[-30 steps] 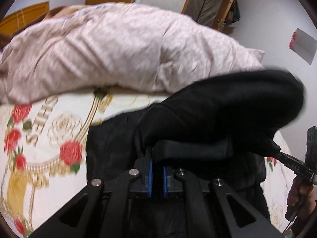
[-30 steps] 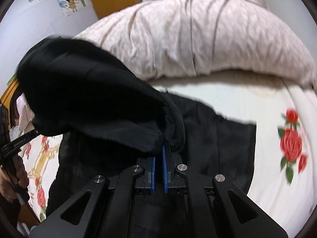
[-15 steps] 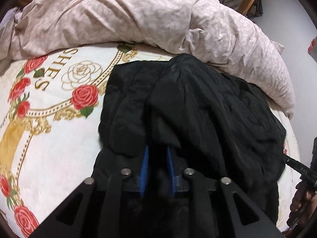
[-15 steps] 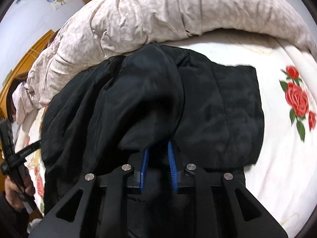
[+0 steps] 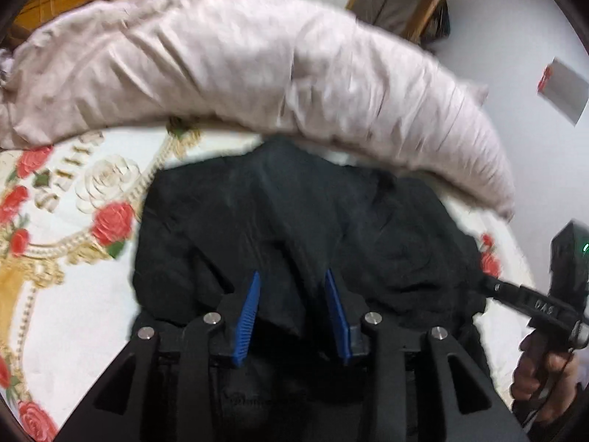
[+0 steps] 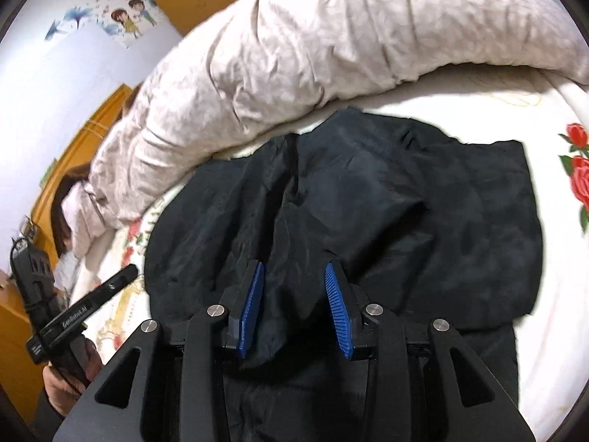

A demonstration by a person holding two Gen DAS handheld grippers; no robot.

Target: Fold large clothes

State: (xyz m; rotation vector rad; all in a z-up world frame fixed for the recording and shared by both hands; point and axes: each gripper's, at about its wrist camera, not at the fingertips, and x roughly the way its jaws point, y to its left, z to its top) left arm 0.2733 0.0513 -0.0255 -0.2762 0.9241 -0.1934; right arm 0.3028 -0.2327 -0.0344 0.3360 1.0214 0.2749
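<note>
Bedsheet (image 6: 552,350) margins frame black garment (image 6: 386,221) — both tongs (image 5: 292,311) (image 6: 294,304) agape.

You have one black garment (image 6: 386,213) lying on one bed sheet (image 5: 73,313), with one rumpled pinkish quilt (image 6: 331,48) behind it. You hold two grippers: the left gripper (image 5: 292,283) and the right gripper (image 6: 294,276), each with two blue pads, so four pads (image 6: 254,291) in all, both pairs spread apart. On the sheet's left side you can count about six red roses (image 5: 112,223) and one cream rose (image 5: 106,180). One cartoon sticker (image 6: 127,18) shows two children on the wall.
</note>
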